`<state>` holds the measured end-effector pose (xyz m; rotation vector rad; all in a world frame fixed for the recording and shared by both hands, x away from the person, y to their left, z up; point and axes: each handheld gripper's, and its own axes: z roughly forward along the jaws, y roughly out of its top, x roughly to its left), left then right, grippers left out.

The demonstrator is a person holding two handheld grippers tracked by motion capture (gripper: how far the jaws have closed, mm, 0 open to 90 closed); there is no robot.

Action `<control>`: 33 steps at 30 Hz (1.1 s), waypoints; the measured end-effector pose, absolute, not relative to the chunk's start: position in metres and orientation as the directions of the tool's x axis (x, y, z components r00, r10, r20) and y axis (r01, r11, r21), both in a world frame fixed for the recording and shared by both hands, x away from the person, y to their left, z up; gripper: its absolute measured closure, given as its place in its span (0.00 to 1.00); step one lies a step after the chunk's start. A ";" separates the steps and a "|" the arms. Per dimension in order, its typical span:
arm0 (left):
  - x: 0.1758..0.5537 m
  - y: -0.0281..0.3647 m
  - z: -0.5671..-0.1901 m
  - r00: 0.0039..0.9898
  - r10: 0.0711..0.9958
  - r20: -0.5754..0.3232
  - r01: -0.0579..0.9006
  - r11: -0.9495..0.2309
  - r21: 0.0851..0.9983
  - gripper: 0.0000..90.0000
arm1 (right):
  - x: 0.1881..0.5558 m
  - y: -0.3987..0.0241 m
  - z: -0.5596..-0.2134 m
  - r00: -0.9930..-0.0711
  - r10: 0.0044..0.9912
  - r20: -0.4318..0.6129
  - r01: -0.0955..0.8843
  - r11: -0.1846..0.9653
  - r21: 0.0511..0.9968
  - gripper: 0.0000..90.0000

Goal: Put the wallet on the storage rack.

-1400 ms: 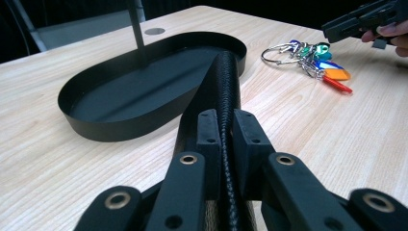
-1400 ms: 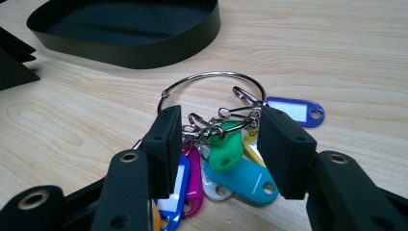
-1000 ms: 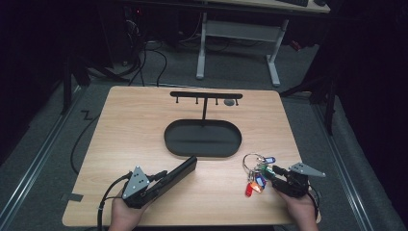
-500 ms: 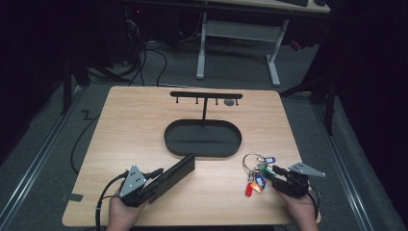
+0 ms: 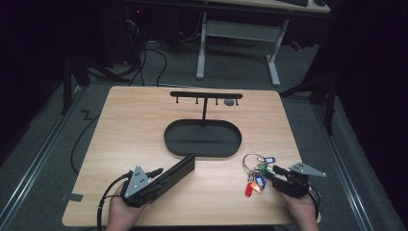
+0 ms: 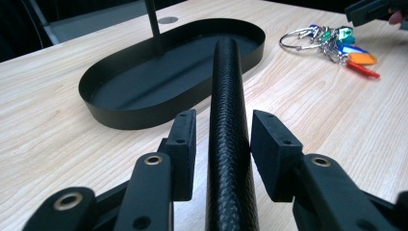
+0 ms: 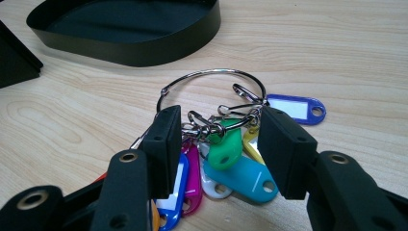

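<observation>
The left tool [image 5: 179, 169] lies low at the near left of the tabletop [image 5: 134, 125], its jaws spread to either side of a black case [image 6: 227, 120]. They have just been opening, and the left gripper view shows a clear gap between each pad and the case, so nothing is pinched. The case is long and narrow with a pebbled, leather-like skin; it lies flat, its far end close to the black oval tray [image 5: 171, 144] in the middle of the tabletop. It looks light and fairly stiff, and the grain should give the pads good grip. Its rounded sides could roll under a shallow pinch, so take it across the narrow width, near mid-length, with the pads square to its sides.

The right tool [image 7: 214, 134] is at the near right with its jaws spread around a bunch of keys [image 5: 257, 173]; the pads stand clear of the tags on both sides. The bunch rests on the tabletop, right of the tray: 1 big wire ring [image 7: 211, 79] carrying small clips and coloured plastic tags. It is light, loose and floppy, and the tags will swing and slide past each other. The smooth plastic may slip, so the wire ring or the knot of clips is the surer hold.

A hook rack [image 5: 206, 95] rises from the tray's far side.
</observation>
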<state>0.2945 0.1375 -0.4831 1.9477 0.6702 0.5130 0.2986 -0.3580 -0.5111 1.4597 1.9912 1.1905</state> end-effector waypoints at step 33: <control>0.312 0.110 -0.447 0.845 0.509 0.164 0.351 -0.759 0.548 0.58 | 0.286 -0.361 -0.502 -0.486 0.855 0.179 0.519 0.117 0.847 0.55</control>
